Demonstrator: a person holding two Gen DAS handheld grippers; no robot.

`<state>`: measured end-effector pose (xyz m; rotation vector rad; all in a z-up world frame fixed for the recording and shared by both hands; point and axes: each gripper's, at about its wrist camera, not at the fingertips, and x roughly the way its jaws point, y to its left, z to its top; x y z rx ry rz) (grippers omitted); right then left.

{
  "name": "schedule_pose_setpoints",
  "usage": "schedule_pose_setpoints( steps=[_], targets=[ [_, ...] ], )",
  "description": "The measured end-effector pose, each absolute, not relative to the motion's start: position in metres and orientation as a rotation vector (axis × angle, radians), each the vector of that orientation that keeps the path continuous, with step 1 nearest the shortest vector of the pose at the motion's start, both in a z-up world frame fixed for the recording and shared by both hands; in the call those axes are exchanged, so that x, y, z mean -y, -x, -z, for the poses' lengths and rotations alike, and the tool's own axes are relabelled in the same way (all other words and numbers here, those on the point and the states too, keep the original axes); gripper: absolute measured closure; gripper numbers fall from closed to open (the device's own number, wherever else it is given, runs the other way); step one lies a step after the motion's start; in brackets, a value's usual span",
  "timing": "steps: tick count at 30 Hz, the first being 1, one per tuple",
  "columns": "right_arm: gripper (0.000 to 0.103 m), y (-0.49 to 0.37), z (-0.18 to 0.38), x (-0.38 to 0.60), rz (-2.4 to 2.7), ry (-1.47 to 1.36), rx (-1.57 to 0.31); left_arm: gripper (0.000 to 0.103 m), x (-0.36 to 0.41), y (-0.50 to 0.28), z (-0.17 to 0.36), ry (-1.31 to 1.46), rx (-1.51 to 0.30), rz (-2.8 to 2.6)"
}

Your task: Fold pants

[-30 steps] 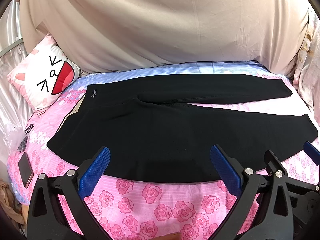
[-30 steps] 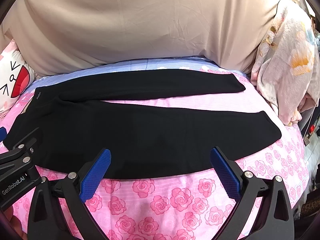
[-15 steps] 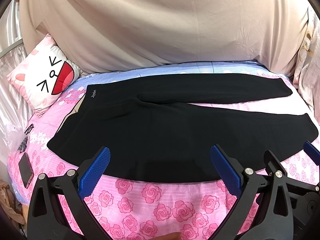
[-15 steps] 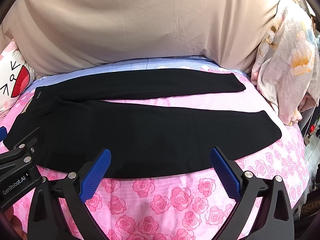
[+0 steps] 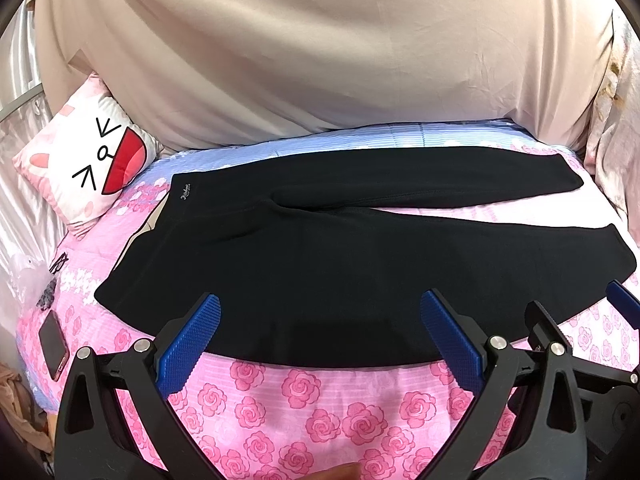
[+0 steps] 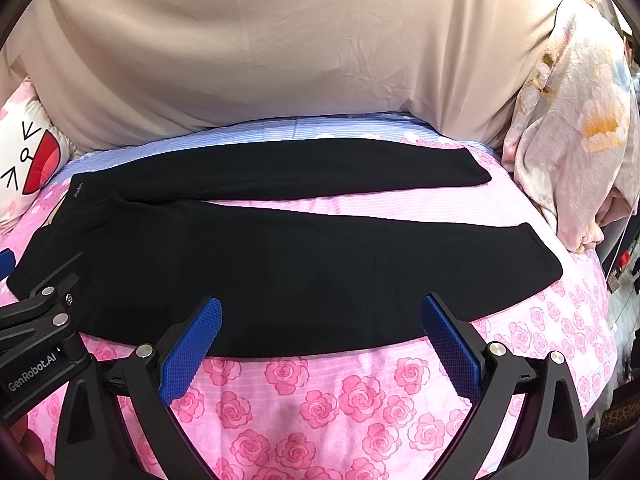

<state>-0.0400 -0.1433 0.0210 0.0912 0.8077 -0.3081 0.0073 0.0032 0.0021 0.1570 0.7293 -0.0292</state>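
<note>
Pants [image 5: 340, 248] flat, beyond left gripper [image 5: 320, 320]

Black pants spread flat on a rose-print bed

The black pants [image 6: 280, 264] lie unfolded on the pink rose-print bedspread [image 6: 320, 400], waistband at left, both legs reaching right, slightly apart. The right gripper [image 6: 320, 332] hovers at the near hem, blue pads [image 6: 192, 348] spread wide. The left gripper [image 6: 36, 332] shows at left; a cartoon pillow [image 6: 24, 160] and floral blanket [image 6: 580, 140] flank the bed.
</note>
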Motion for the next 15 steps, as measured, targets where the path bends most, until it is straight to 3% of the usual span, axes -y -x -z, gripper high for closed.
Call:
schedule_pose_setpoints(
  steps=[8, 15],
  targets=[
    [0.005, 0.035, -0.020, 0.167, 0.333, -0.108, -0.809, 0.005, -0.009, -0.015, -0.007, -0.139, -0.714, 0.036],
    [0.005, -0.022, -0.019, 0.318, 0.351, -0.272, -0.701, 0.005, -0.035, -0.048, 0.003, -0.070, -0.706, 0.029]
  ],
)
